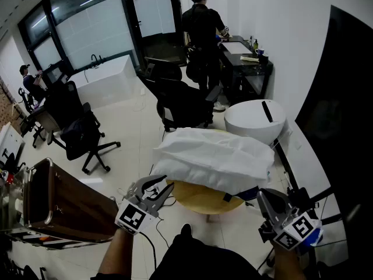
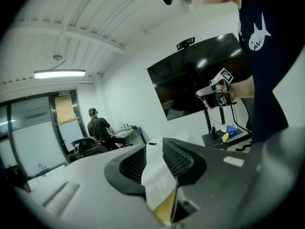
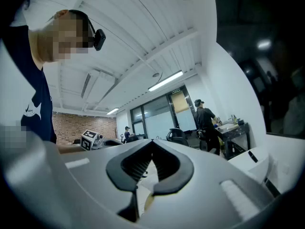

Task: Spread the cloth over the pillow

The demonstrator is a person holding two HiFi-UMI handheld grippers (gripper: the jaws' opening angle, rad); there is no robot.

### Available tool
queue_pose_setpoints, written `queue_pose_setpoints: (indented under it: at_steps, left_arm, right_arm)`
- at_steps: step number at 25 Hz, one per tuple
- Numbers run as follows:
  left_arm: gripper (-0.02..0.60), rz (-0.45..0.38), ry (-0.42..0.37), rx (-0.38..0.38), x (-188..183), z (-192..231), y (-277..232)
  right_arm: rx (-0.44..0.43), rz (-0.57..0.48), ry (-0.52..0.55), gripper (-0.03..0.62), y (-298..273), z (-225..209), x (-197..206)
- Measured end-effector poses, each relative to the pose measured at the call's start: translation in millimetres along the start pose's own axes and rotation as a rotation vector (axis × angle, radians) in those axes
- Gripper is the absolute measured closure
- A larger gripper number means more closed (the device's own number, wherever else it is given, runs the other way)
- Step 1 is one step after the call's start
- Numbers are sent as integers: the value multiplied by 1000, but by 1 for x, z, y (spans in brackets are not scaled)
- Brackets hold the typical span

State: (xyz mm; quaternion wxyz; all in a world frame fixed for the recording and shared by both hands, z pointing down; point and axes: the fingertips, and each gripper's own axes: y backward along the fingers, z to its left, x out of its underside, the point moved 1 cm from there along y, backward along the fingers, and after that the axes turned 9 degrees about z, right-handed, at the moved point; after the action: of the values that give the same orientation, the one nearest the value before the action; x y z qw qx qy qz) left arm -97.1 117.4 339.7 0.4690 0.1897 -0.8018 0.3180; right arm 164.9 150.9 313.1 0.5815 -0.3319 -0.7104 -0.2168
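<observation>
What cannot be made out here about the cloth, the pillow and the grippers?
Head view: the pillow is wholly under the white cloth; none shows.
Head view: the cloth covers most of the round table.
The left gripper: jaws apart; whether they touch the cloth is unclear in both views.
Head view: things on the far desk are too small.

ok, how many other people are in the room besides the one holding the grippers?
2. One person stands at the dark desk at the far end. A second person is at the far left of the head view. More could be out of sight.
</observation>
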Motion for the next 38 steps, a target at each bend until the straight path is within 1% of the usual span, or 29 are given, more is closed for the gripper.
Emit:
queue_pose_setpoints:
  at_steps: [5,10,16,17,18,21,25,28,30,33,35,38]
  left_arm:
    - [485,21,9,-17,14,17,-4]
    - [485,57,24,-27,42,51,-21]
    - [483,133,19,-6,87,102,-54]
    - [466,149,16,3,95,110,-60]
    - [465,168,10,13,105,118,-66]
    - [454,234,-10,61,139,136,-87]
    - [420,329,-68,152,184,152,-119]
    - [416,375,-97,209,214,159,-140]
    - [416,396,-114,250,231,161,-152]
    - [414,440,-162,319,255,158,-167]
    - [394,469,-192,357,267,153,-175]
    - [389,487,-205,391,276,151,-188]
  right_arm:
    - [-3,15,32,588,-16,-3,-4]
    - [7,20,71,588,-52,-17,-16]
    - [26,57,140,588,-111,-40,-36]
    - [33,62,150,583,-122,-45,-40]
    - [37,66,153,579,-133,-49,-43]
    - [32,94,166,562,-168,-60,-49]
    - [22,169,214,546,-220,-75,-47]
    - [36,205,224,537,-254,-88,-45]
    - [51,219,225,533,-274,-97,-47]
    - [56,259,226,524,-304,-112,-45]
    - [41,307,229,516,-319,-119,-38]
    - [9,381,235,502,-341,-130,-25]
